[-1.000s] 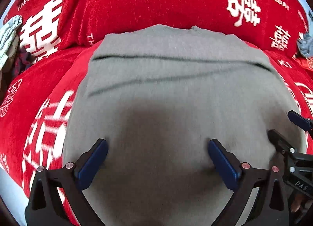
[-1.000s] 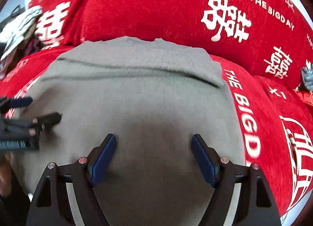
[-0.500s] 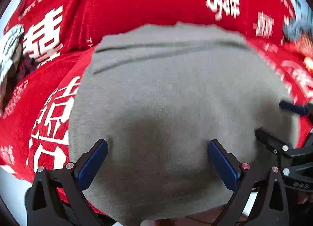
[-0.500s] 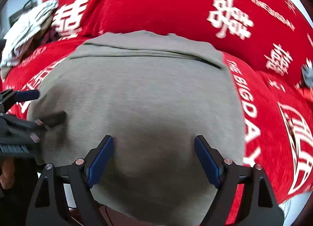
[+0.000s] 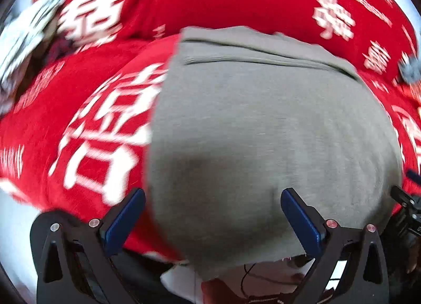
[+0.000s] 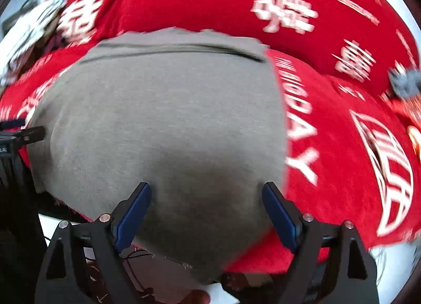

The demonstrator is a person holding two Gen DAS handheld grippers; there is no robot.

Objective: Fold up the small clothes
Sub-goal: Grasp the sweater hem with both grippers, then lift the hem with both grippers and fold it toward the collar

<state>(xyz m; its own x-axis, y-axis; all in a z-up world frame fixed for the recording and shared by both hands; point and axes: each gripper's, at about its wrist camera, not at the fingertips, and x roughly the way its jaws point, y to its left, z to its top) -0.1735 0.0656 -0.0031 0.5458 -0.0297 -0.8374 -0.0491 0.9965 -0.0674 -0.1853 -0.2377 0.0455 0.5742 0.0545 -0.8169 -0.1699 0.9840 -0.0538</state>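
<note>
A grey folded garment (image 5: 263,133) lies flat on a red cloth with white characters (image 5: 86,125); it also fills the middle of the right wrist view (image 6: 163,125). Its near edge hangs over the front edge of the surface. My left gripper (image 5: 213,214) is open and empty above the garment's near left part, its left finger over the red cloth. My right gripper (image 6: 206,212) is open and empty above the garment's near right part. The right gripper's tip shows at the left wrist view's right edge (image 5: 405,198), and the left gripper's tip at the right wrist view's left edge (image 6: 23,133).
A pale patterned cloth pile (image 5: 23,38) lies at the far left, also in the right wrist view (image 6: 29,33). A small grey item (image 6: 405,80) lies at the far right. Below the front edge a cable and floor (image 5: 263,280) show.
Both grippers have pulled back toward the front edge and stayed open. More of the garment's hanging near edge and the floor below now show. The views are motion-blurred.
</note>
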